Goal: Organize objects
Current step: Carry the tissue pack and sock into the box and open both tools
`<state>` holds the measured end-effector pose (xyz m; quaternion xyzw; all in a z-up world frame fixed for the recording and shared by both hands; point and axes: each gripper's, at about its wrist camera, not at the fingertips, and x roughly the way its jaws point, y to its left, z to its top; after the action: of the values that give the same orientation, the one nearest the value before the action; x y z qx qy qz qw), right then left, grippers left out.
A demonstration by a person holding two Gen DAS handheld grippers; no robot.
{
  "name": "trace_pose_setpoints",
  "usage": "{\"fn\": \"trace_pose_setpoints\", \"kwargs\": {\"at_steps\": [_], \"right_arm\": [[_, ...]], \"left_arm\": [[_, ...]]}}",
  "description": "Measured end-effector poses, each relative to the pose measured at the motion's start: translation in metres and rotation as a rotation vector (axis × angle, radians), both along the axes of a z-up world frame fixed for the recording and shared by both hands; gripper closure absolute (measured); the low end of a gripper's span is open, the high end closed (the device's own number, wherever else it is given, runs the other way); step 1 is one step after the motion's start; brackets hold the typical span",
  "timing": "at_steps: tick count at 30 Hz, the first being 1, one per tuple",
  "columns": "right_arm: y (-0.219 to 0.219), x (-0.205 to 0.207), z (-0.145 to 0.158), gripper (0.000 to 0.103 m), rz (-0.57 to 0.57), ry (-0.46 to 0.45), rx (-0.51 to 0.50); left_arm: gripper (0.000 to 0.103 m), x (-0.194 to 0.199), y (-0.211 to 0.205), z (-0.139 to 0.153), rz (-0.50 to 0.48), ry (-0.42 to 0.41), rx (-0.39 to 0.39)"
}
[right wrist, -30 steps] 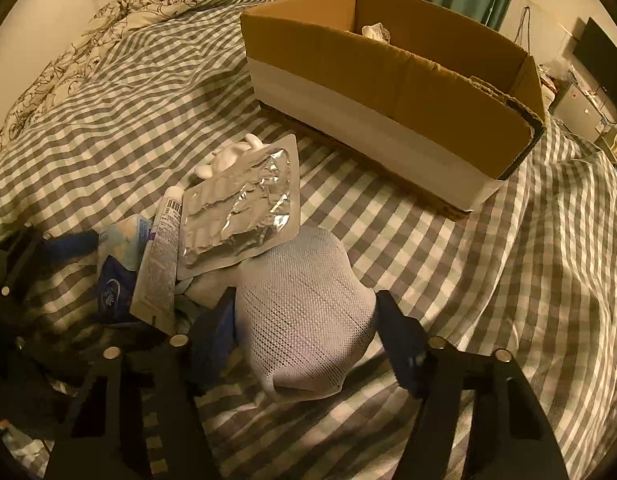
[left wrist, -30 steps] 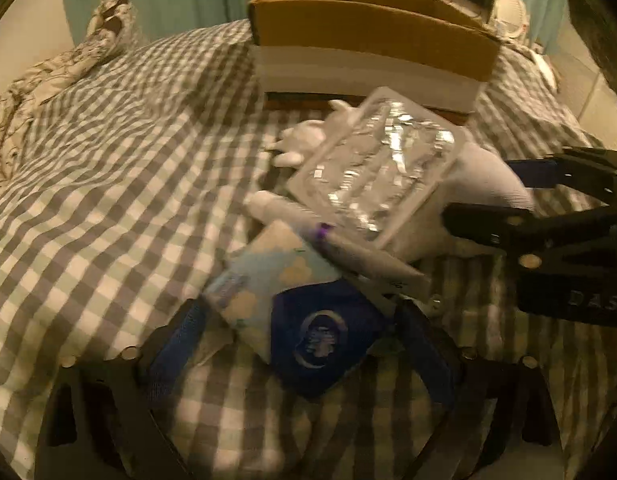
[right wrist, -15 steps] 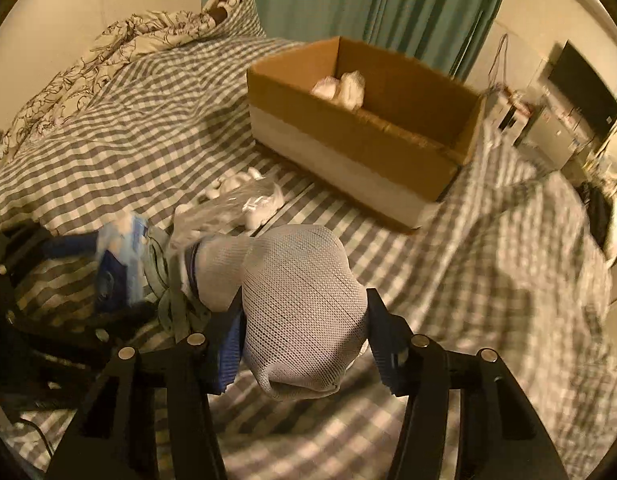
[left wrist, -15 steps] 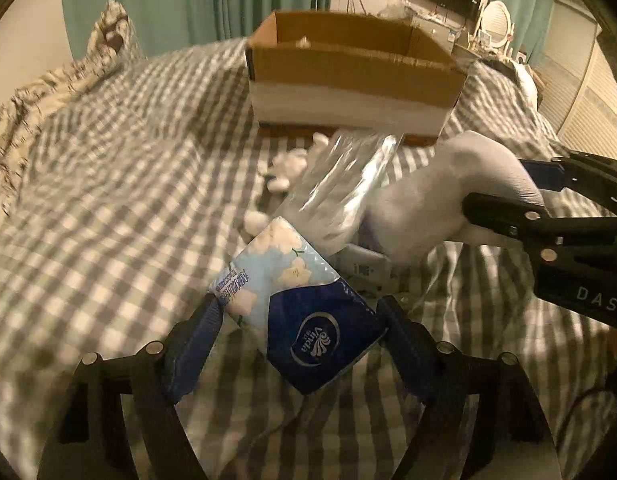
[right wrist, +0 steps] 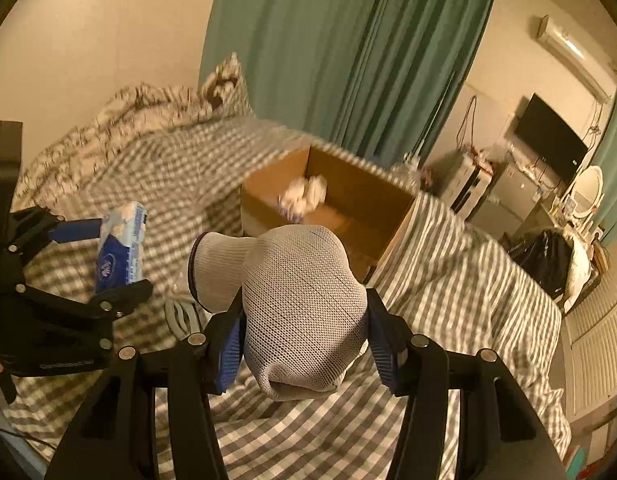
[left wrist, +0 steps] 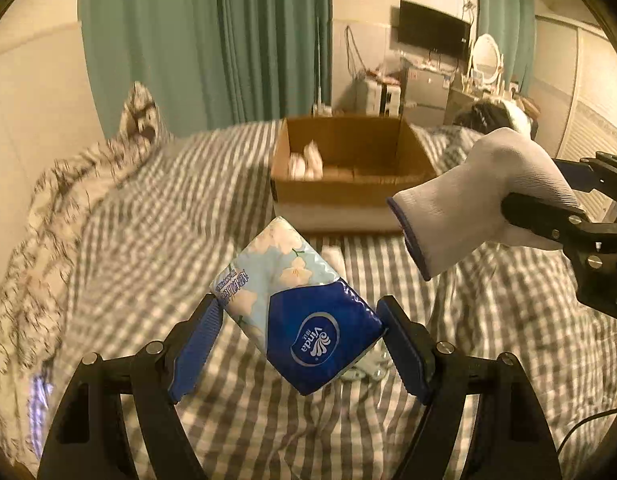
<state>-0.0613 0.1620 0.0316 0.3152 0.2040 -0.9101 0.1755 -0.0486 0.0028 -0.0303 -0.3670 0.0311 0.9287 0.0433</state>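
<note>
A: What is seen from the left wrist?

B: A tissue pack (left wrist: 296, 312), blue and floral, is clamped between the fingers of the left gripper (left wrist: 300, 344) and held clear above the checked bedspread (left wrist: 148, 240). To the right, a white sock (left wrist: 480, 204) is gripped by the right gripper (left wrist: 548, 204). An open cardboard box (left wrist: 348, 168) is seen beyond, on the bed, with white crumpled items (left wrist: 304, 160) inside it.

A: And from the right wrist?

B: The sock (right wrist: 300, 304) is pinched between the blue pads (right wrist: 230, 350), its cuff turned to the left, raised off the bedspread (right wrist: 468, 272). The left gripper (right wrist: 108, 252) is seen at the left, closed on the tissue pack (right wrist: 120, 248). The box (right wrist: 328, 208) lies just behind the sock, blurred.
</note>
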Motion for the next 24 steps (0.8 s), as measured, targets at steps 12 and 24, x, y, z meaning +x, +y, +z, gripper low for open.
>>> {"fn": "trace_pose_setpoints", "kwargs": {"at_steps": [12,24], "right_arm": [[0.008,-0.034,0.063,0.049,-0.021,0.118,-0.099],[0.013,-0.131,0.073,0.049,-0.075,0.142,-0.158]], "left_arm": [[0.022,-0.066,0.017,0.054,-0.029,0.107,-0.021],[0.022,-0.167,0.048,0.057,-0.057,0.125,-0.055]]}}
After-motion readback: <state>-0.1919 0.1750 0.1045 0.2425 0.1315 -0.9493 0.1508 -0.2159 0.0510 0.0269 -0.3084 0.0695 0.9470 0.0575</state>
